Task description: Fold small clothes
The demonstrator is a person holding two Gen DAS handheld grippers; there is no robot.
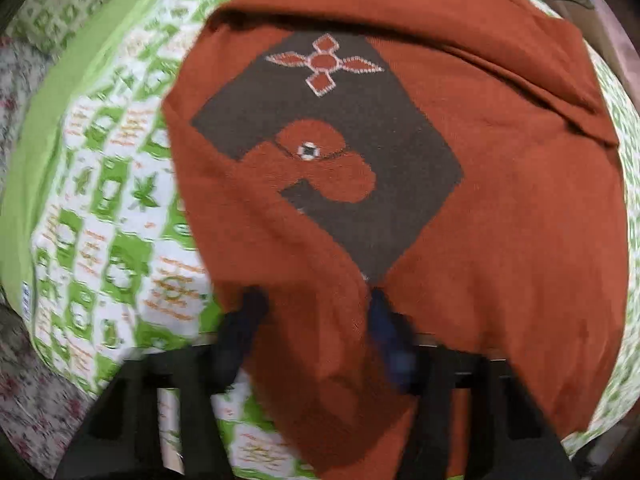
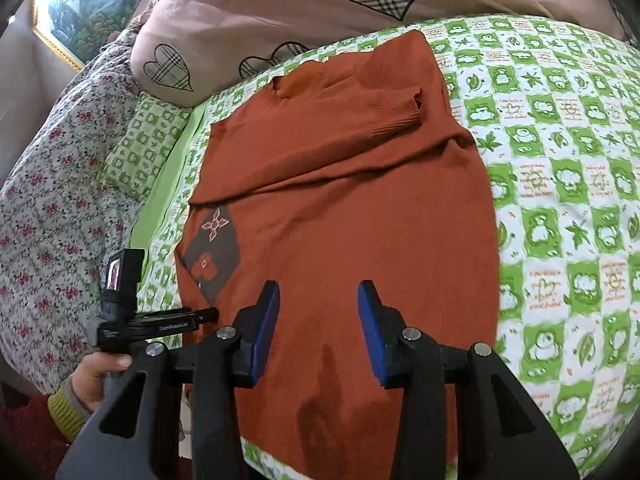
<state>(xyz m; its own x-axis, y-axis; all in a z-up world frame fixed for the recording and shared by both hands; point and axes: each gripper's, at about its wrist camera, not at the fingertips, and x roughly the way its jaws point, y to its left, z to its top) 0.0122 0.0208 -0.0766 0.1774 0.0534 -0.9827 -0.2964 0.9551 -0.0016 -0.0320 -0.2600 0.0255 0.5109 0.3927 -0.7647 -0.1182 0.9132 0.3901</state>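
**Rust sweater spread on the frog-print bed, both grippers at its hem**

Writing first: the green-and-white sheet carries small orange lettering in its white squares, too fine to read. A white label on the bar of the left gripper, seen at the left edge of the right wrist view, is also illegible.

The sweater is rust-orange knit, lying flat on the sheet with its collar toward the pink quilt with plaid hearts. One ribbed-cuff sleeve is folded across the chest. A brown diamond patch on its left side bears a white-outlined flower and an orange shape with a small white eye.

From left to right in the right wrist view: a floral cover, the person's left hand gripping the left tool's handle, then the right gripper, its blue pads spread wide over the sweater's near part and holding nothing. A darker blotch on the knit lies just below them.

In the left wrist view the left gripper is motion-blurred; its fingers stand apart with the sweater's edge bunched between them, but whether they pinch the cloth I cannot tell. The sweater's near hem is cut off by the tools in both views.
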